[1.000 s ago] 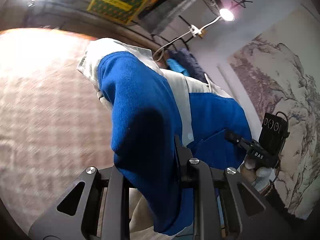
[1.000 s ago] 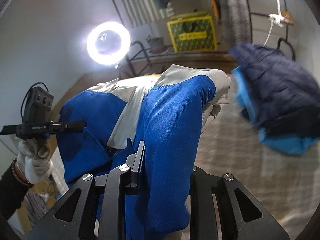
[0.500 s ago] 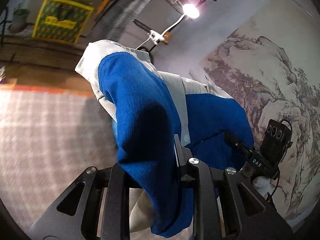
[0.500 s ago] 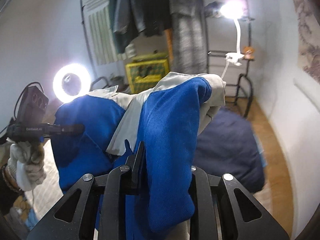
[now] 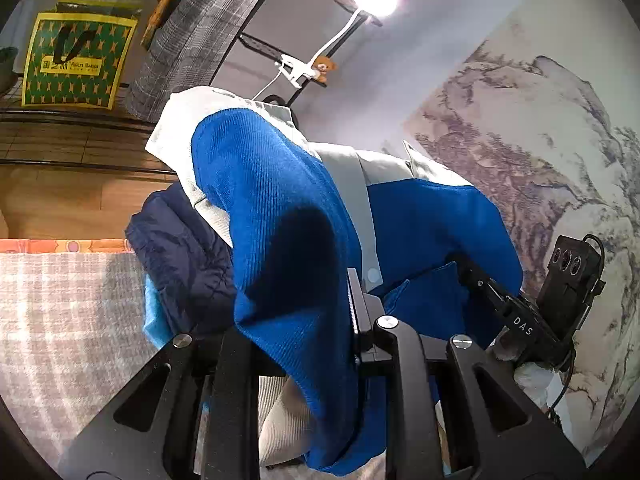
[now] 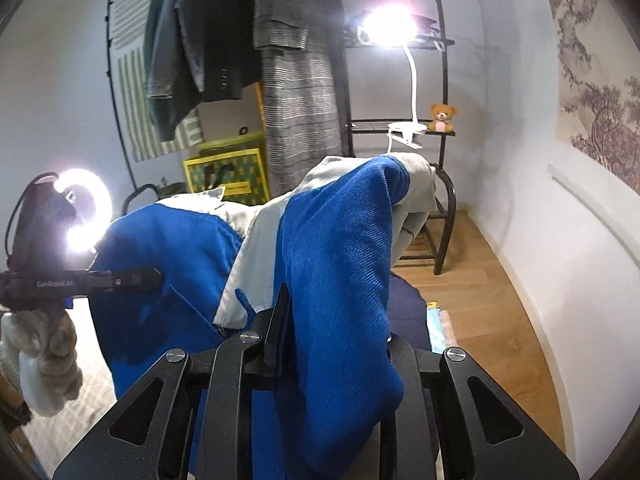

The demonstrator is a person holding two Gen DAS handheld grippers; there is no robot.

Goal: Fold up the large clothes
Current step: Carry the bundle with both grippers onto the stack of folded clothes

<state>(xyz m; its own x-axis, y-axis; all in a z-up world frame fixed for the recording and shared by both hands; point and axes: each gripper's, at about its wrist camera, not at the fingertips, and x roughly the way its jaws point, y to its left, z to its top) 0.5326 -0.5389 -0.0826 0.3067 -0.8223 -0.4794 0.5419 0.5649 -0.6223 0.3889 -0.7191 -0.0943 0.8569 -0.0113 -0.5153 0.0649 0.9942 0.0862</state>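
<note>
Each hand-held gripper, left (image 5: 304,344) and right (image 6: 332,344), is clamped on the blue and white jacket (image 5: 280,216), holding it up in the air above the checked bed (image 5: 60,312), probably to lay it flat for folding.

Setting: home bedroom. Evidence: clothes rack (image 6: 240,40) with hung garments, wood floor (image 6: 480,280), teddy bear (image 6: 442,117) on shelf, landscape wall mural (image 5: 540,140), checked bedspread (image 5: 60,320).

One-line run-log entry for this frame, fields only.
phase: carry | left tool: shut on blue-and-grey jacket | right tool: shut on blue-and-grey jacket | jacket: lifted, draped over both tools | below: navy garment
</note>
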